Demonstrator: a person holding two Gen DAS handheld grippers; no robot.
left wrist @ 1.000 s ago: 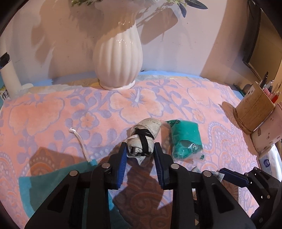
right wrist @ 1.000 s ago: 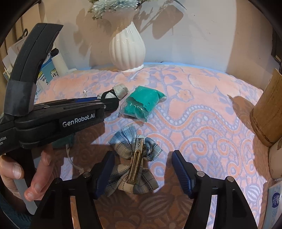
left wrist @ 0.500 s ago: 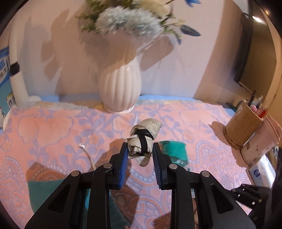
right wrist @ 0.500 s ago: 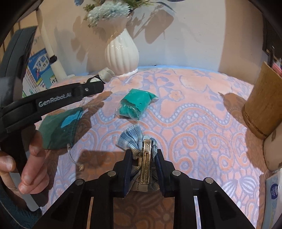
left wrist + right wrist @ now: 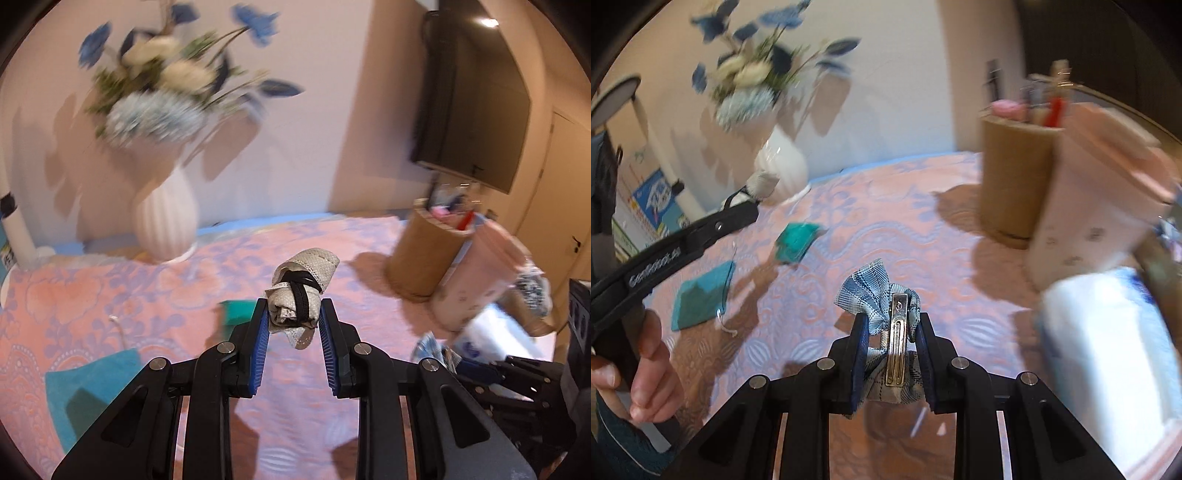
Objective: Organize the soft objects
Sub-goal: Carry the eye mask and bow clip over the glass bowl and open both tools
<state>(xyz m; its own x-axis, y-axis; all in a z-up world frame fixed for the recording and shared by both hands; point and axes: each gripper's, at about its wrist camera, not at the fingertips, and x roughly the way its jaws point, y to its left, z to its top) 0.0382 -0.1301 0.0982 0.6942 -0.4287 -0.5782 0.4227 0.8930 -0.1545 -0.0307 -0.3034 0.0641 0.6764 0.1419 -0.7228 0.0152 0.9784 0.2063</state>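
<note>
My left gripper [image 5: 292, 314] is shut on a grey-white rolled fabric bundle [image 5: 301, 288] tied with a black band, held up off the pink patterned cloth [image 5: 110, 295]. My right gripper [image 5: 891, 325] is shut on a blue plaid bow [image 5: 875, 295] with a metal hair clip [image 5: 897, 339], also lifted above the cloth. The left gripper [image 5: 750, 206] shows at the left of the right wrist view, its bundle [image 5: 761, 182] sticking out of the tip. A teal bagged item [image 5: 796, 243] and a flat teal pouch [image 5: 701, 295] lie on the cloth.
A white ribbed vase [image 5: 166, 225] with blue and white flowers stands at the back. At the right are a brown cylindrical holder [image 5: 1015, 177] with pens, a pink container [image 5: 1097, 206] and a white packet [image 5: 1108, 350]. A hand [image 5: 646, 365] holds the left gripper's handle.
The right gripper closed on the plaid bow and lifted it. Both grippers rose with their loads and swung right, toward the containers; the bundle left the cloth.
</note>
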